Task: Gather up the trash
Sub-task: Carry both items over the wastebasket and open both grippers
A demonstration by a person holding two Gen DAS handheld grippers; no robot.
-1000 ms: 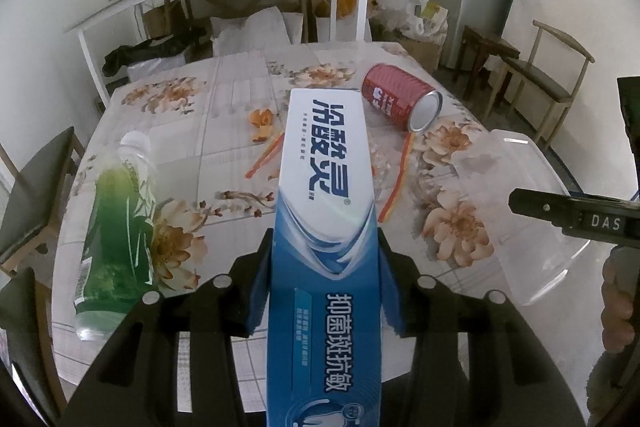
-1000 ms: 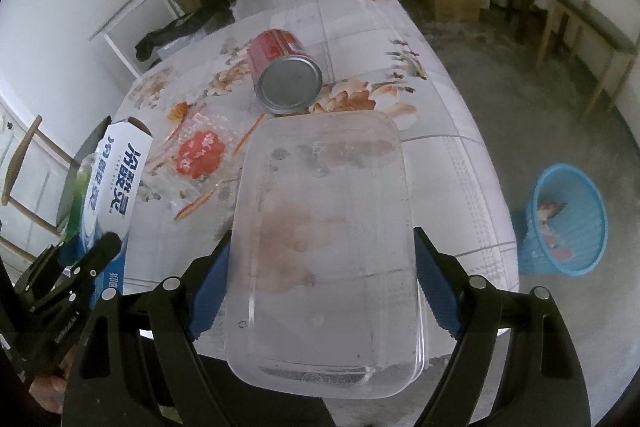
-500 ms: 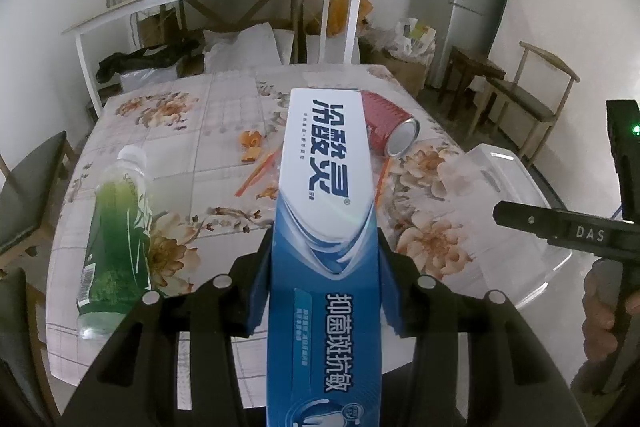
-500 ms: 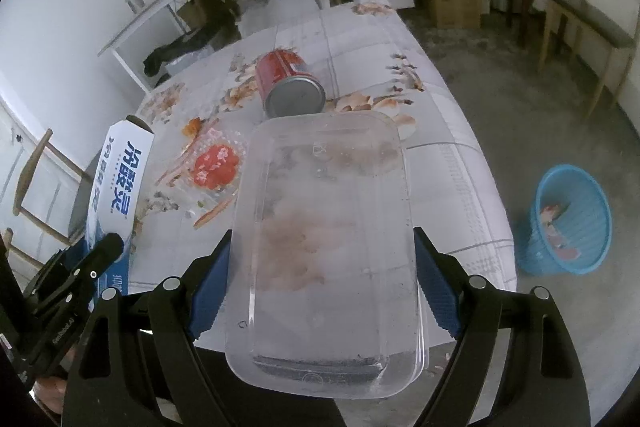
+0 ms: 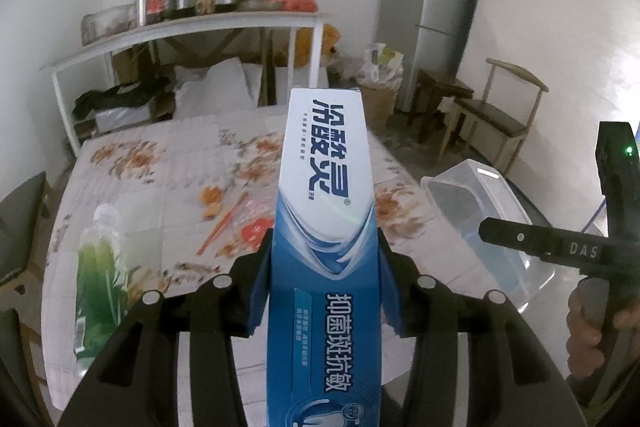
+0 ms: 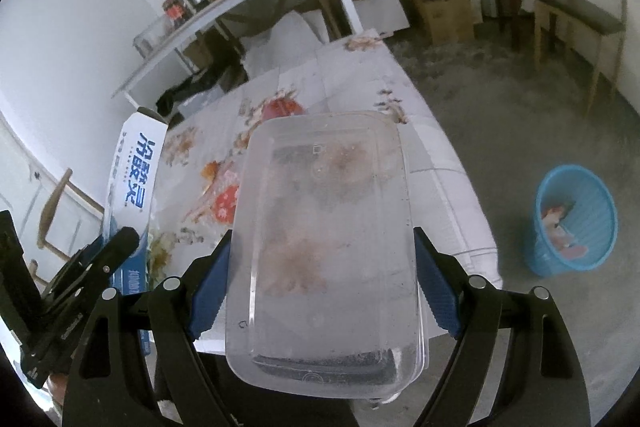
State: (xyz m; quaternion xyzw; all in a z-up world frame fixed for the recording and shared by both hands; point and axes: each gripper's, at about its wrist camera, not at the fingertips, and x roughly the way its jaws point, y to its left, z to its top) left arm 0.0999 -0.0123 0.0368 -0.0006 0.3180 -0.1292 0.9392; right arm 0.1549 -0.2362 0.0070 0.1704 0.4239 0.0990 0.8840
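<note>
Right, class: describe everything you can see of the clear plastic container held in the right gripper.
The clear plastic container is a shallow rectangular tub with rounded corners and a rim, see-through but cloudy, smeared with brownish-pink residue. It holds no visible contents. The right gripper clamps it across its width, a blue pad pressed to each long side, its length pointing away from the camera. It hangs above the table edge, touching only the pads.

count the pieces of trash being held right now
2: the toothpaste box clamped in the left tongs, and the clear plastic container clamped in the right tongs.
</note>
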